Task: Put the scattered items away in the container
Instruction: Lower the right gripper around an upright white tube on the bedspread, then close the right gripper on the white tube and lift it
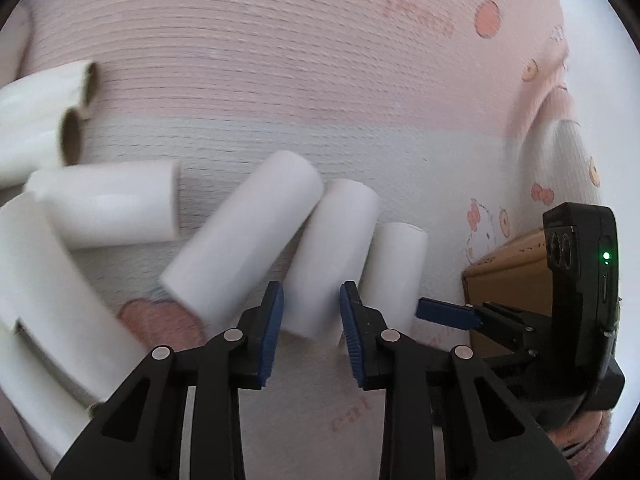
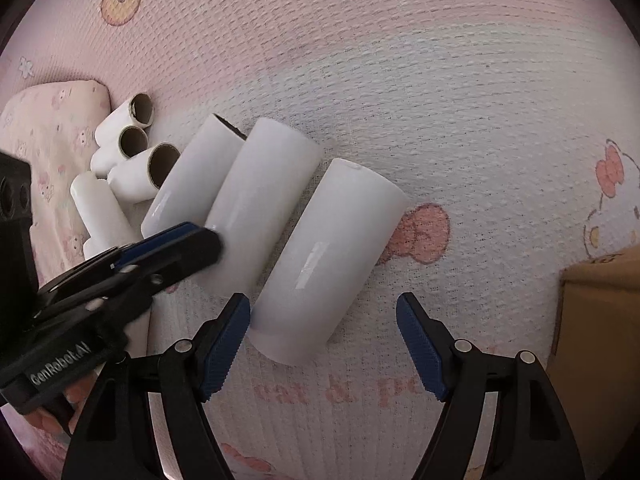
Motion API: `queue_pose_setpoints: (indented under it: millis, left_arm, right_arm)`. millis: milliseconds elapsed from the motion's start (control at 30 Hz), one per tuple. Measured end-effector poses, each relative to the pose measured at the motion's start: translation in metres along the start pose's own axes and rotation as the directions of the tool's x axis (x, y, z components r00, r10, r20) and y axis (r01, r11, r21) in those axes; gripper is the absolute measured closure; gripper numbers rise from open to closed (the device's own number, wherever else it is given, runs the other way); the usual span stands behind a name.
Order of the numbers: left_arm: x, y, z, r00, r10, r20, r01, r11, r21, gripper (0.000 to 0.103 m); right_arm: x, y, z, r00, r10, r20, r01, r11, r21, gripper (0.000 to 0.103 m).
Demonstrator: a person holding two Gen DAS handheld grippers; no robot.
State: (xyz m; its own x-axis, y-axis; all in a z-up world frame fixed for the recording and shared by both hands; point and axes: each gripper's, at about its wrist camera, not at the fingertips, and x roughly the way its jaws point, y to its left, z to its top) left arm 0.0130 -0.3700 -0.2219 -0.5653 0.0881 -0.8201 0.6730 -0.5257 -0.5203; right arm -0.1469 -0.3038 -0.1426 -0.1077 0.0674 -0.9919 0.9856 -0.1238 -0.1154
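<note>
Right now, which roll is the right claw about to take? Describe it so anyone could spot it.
On the pink cartoon-print sheet, find the cardboard box at the right. The roll is the white one lying nearest that box, just ahead of the open right claw, apart from the touching rolls to its left.

Pink-white textured blanket (image 2: 440, 120) with cartoon prints covers surface; possibly pillow (image 2: 52, 140) at left edge.

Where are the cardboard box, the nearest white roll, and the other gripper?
cardboard box (image 2: 600, 300), right wrist view, on its side wall.
nearest white roll (image 2: 328, 256), right wrist view, mid-body.
left gripper (image 2: 192, 240), right wrist view, at its fingertips.
</note>
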Motion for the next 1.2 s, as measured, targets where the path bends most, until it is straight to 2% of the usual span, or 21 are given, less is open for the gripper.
queue_pose_setpoints:
  millis: [167,267,333,400,433,533,633,900,967,1000,1200]
  left_arm:
    - [-0.007,0.005,-0.005,1.000,0.015,-0.008,-0.015,1.000,0.009,0.071]
    - [-0.014,0.001,-0.004,0.999,0.053,-0.007,-0.053,0.998,0.036,0.071]
    - [-0.020,-0.006,0.001,1.000,0.005,-0.005,-0.004,0.998,0.058,0.069]
    - [-0.018,-0.012,0.006,1.000,-0.014,-0.017,0.015,0.997,0.075,0.064]
    - [-0.015,-0.017,0.010,1.000,0.000,-0.020,0.002,0.995,0.097,0.060]
    - [-0.001,-0.029,0.018,0.996,0.086,-0.020,-0.081,0.982,0.168,0.060]
    - [0.013,-0.033,0.023,0.990,0.135,-0.033,-0.125,0.972,0.200,0.060]
    - [0.010,-0.023,0.020,0.996,0.086,-0.021,-0.083,0.990,0.110,0.061]
    - [0.007,-0.018,0.015,0.997,0.077,-0.022,-0.074,0.994,0.086,0.061]
    - [0.006,-0.017,0.014,0.997,0.075,-0.022,-0.073,0.994,0.082,0.061]
    - [-0.008,-0.006,-0.012,0.997,0.072,-0.024,-0.072,0.997,0.024,0.061]
  right_arm:
    - [0.001,-0.004,-0.002,0.999,0.051,0.002,-0.051,0.998,0.021,0.031]
    - [-0.002,-0.010,-0.005,0.998,0.056,-0.012,-0.055,0.997,0.052,0.031]
    - [-0.008,-0.011,-0.007,0.999,0.033,-0.015,-0.032,0.998,0.050,0.031]
    - [-0.013,-0.008,-0.007,1.000,-0.022,0.002,0.022,1.000,0.012,0.031]
    - [-0.015,-0.008,-0.007,0.999,-0.042,0.010,0.042,0.999,-0.001,0.031]
    - [-0.017,-0.011,-0.004,0.997,-0.081,0.019,0.081,0.997,-0.003,0.031]
    - [-0.014,-0.011,-0.002,0.997,-0.070,0.022,0.070,0.998,0.006,0.031]
    - [-0.004,0.000,0.003,0.998,-0.039,0.048,0.040,0.999,-0.030,0.032]
    - [-0.002,0.002,0.003,0.999,-0.017,0.051,0.019,0.999,-0.034,0.047]
    - [-0.001,0.003,0.002,0.999,0.003,0.049,-0.001,0.999,-0.033,0.051]
    - [0.003,0.013,-0.009,0.998,0.025,0.055,-0.021,0.997,-0.073,0.057]
